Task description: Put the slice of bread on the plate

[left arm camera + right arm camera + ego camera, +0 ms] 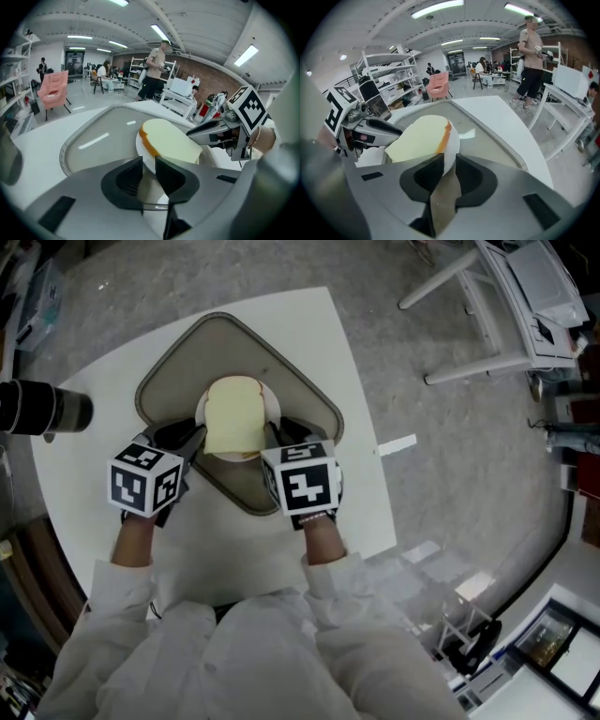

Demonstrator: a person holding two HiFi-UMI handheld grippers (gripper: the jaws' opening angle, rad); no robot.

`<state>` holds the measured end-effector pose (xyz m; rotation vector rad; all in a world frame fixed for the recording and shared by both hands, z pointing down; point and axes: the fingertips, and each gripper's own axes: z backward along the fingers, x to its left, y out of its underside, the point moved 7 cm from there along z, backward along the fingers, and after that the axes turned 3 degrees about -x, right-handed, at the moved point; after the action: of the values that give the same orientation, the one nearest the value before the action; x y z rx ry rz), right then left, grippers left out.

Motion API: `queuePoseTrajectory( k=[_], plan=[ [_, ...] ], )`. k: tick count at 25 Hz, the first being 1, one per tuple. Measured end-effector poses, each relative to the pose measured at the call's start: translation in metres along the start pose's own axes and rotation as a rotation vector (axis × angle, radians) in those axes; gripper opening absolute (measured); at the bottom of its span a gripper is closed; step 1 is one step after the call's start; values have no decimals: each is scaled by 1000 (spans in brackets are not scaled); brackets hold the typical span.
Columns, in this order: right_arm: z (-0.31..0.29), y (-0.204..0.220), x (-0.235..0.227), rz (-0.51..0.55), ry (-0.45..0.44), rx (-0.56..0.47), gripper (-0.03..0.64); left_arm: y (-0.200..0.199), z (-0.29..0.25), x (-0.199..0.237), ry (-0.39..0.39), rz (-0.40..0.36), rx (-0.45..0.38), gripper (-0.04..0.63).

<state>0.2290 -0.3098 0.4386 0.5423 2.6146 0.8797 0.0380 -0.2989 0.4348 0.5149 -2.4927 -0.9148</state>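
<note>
Slice of bread [234, 416] on plate [273, 401].
Pale slice with an orange-brown crust edge, lying flat and covering most of the small round white plate. The plate is over the grey tray [169, 381], its rim pinched by left tool [149, 165] and right tool [450, 166].

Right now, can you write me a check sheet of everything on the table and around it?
Surface: white table with a grey tray lying on it.
Job's things: slice of bread lies flat on the white plate, over the tray.
Clutter: dark cylinder at the table's left edge.
Grippers: left gripper shut on the plate's rim; right gripper shut on the opposite rim.
Cables: nothing seen on the table.
Surroundings: grey floor, white metal frame, pink chair, shelves, standing person.
</note>
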Motion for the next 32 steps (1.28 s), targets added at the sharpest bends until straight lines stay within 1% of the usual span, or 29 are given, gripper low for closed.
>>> queuePoseTrajectory(
  k=[2,6,9,12,16,19,22,24,25,27,32],
  plan=[
    [0,-1,2,14,3,7,66,0,0,-1,-7,-19,2,81],
    [0,0,-1,1,-7,3,66,0,-2,-1,-1,-7,-10,81],
    [1,1,-3,13,4,-14,66,2,-2,1,-16,-10,-24,81],
    [10,-6,-5,30,31,-66,66,0,9,8,-39,0,-58,81],
    [33,-13,2,18,34,-176,66,-3,34,13,-17,44,-133,81],
    [51,-12,13,22,45,-264,64,-2,52,11,20,55,-190,81],
    [72,-9,32,6,30,-344,40,2,78,8,74,49,-243,75],
    [87,-7,53,13,16,-395,31,7,98,5,120,27,-268,37],
    [93,-5,64,21,14,-414,28,10,109,3,141,12,-275,27],
    [105,0,88,29,16,-443,18,19,128,1,178,-11,-287,18],
    [131,18,146,-3,20,-491,15,39,178,-6,291,-23,-337,14]
  ],
)
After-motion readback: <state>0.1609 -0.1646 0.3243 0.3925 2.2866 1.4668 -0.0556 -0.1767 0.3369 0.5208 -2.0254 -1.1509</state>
